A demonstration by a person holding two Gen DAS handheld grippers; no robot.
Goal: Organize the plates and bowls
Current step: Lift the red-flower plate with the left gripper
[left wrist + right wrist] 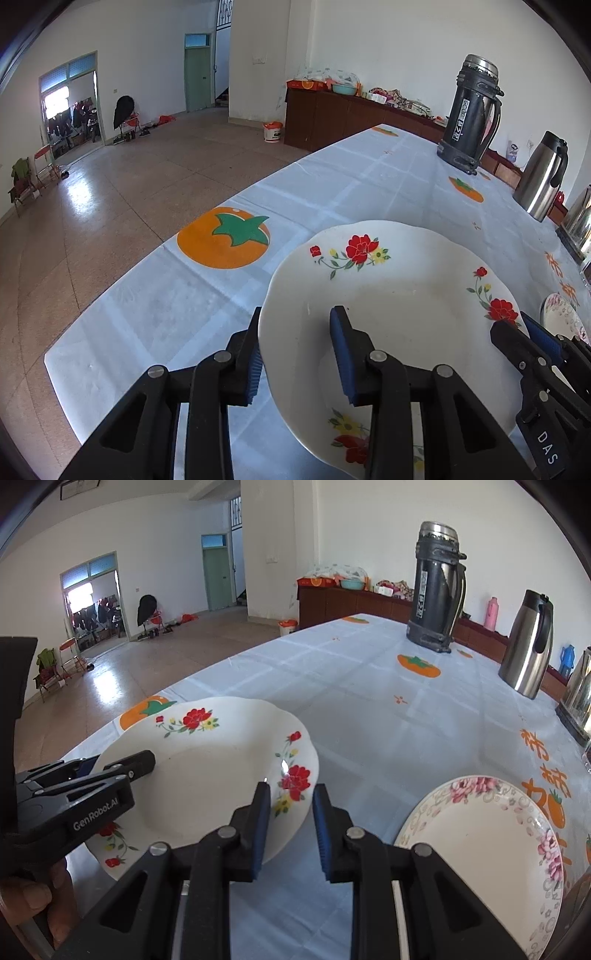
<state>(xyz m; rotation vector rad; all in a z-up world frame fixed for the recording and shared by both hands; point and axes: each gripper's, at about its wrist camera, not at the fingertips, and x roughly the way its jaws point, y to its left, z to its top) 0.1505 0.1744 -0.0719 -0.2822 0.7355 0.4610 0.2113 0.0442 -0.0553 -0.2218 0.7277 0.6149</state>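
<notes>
Left gripper (301,354) clamps the 9 o'clock rim of the red-flowered plate (399,295) on the tablecloth (332,177). Right gripper (290,830) pinches its 3 o'clock rim, jaws narrow. Pink-flowered plate (480,849) sits at 4 o'clock, apart.

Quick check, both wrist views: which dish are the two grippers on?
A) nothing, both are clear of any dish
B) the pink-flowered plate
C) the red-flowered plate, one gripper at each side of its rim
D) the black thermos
C: the left gripper straddles the near rim of the red-flowered plate, and the right gripper has that plate's opposite rim between its pads; the pink-flowered plate lies untouched.
</notes>
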